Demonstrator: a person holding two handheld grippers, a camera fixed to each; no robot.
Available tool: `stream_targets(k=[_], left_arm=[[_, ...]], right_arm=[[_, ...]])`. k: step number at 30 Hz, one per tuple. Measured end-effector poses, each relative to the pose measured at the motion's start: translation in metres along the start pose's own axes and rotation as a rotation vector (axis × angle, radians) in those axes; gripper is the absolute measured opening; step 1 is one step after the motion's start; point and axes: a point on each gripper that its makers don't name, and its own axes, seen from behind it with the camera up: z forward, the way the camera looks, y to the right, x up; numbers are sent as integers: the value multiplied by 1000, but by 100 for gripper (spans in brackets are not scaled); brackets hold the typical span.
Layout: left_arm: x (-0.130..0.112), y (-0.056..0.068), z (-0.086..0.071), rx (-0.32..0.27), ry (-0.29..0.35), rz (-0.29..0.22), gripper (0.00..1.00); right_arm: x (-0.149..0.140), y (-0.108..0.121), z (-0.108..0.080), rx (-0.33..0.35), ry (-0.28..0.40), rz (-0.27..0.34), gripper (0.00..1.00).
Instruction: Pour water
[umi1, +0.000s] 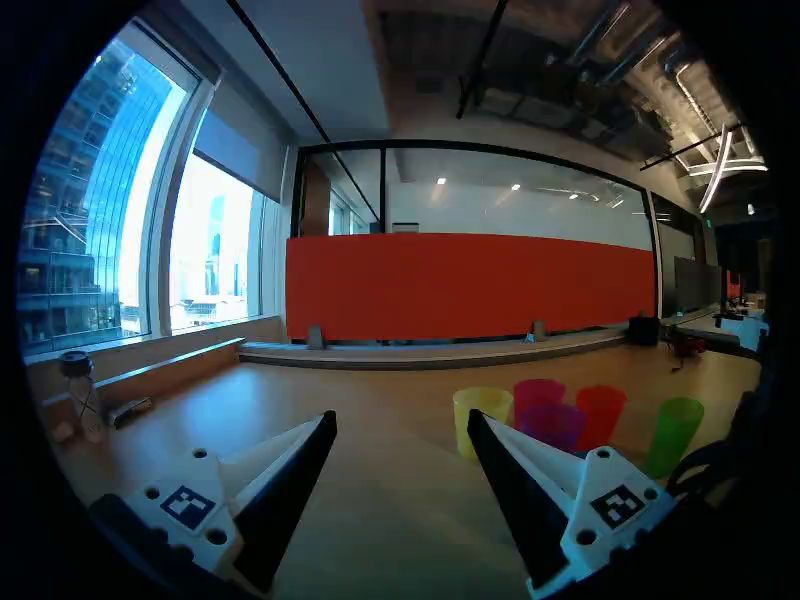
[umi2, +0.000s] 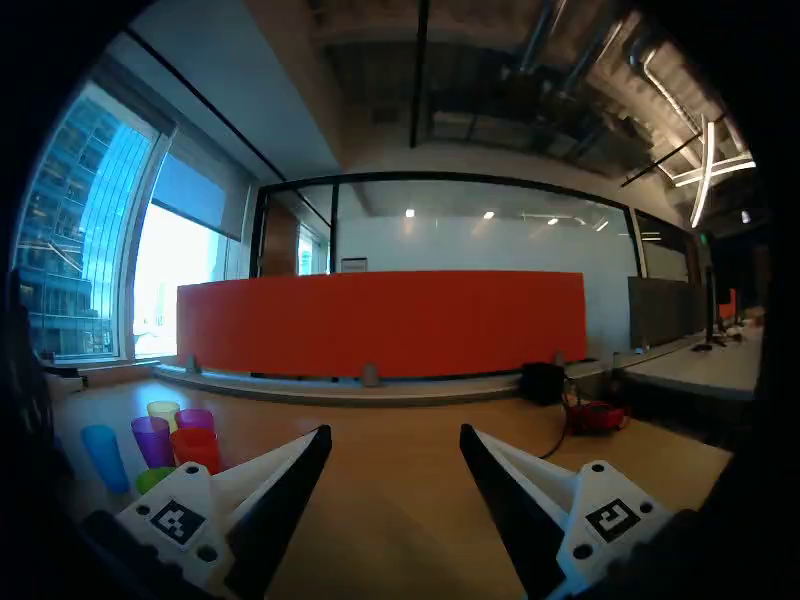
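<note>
Several plastic cups stand on the wooden table. In the left gripper view I see a yellow cup (umi1: 480, 418), a magenta cup (umi1: 538, 394), a purple cup (umi1: 553, 426), an orange-red cup (umi1: 600, 414) and a green cup (umi1: 672, 434), just ahead and right of my left gripper (umi1: 400, 435), which is open and holds nothing. In the right gripper view the cups cluster at the lower left: a blue cup (umi2: 104, 456), a purple cup (umi2: 152, 440), a red cup (umi2: 196, 449) and a pale yellow cup (umi2: 163, 412). My right gripper (umi2: 394, 445) is open and holds nothing.
A long orange partition (umi1: 470, 285) with glass above runs along the table's far side. Tall windows (umi1: 90, 240) line the left. A small dark-capped object (umi1: 76, 366) and clutter sit on the left ledge. A black box (umi2: 543, 383) and a red item (umi2: 596, 415) with cables lie at right.
</note>
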Motion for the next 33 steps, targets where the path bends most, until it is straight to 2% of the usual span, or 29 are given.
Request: stream_targets(k=[17, 33], left_arm=[[0, 1, 0, 0, 0, 0, 97], [-1, 0, -1, 0, 0, 0, 97]], right_arm=[[-15, 6, 4, -23, -30, -4, 99], [-25, 3, 4, -21, -62, -20, 99]])
